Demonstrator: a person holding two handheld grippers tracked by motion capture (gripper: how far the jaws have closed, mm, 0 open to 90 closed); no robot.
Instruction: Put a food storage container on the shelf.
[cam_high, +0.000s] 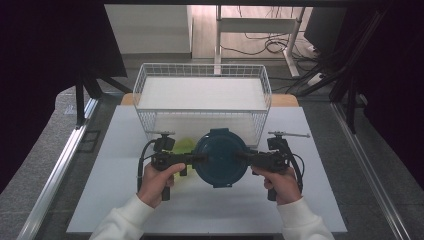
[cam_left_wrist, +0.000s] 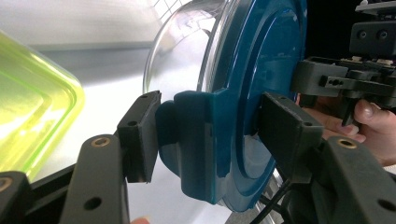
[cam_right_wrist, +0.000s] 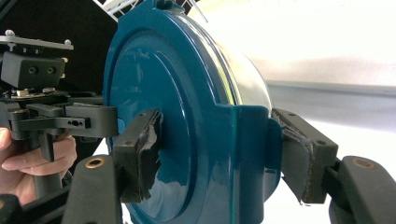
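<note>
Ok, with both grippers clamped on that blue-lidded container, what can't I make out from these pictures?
- Container's contents: in the high view the blue lid covers the clear bowl; the gripper views show bare glass, no floor.
- Yellow-green container: in the high view the left gripper and lid hide most of it; the left gripper view's edge cuts it off.
- Wire basket: its near inside floor is blurred by mesh.

The lid (cam_high: 220, 156) between my tongs is glossy teal plastic, smooth enough to catch reflections, and the bowl (cam_left_wrist: 187, 51) under it looks like clear glass (or clear plastic, I cannot tell). My pads (cam_right_wrist: 140, 154) are matt black, the right ones frayed. At the left of the left gripper view, a yellow-green box (cam_left_wrist: 32, 107) is shiny translucent plastic. The basket (cam_high: 202, 75) is white-coated wire.
</note>
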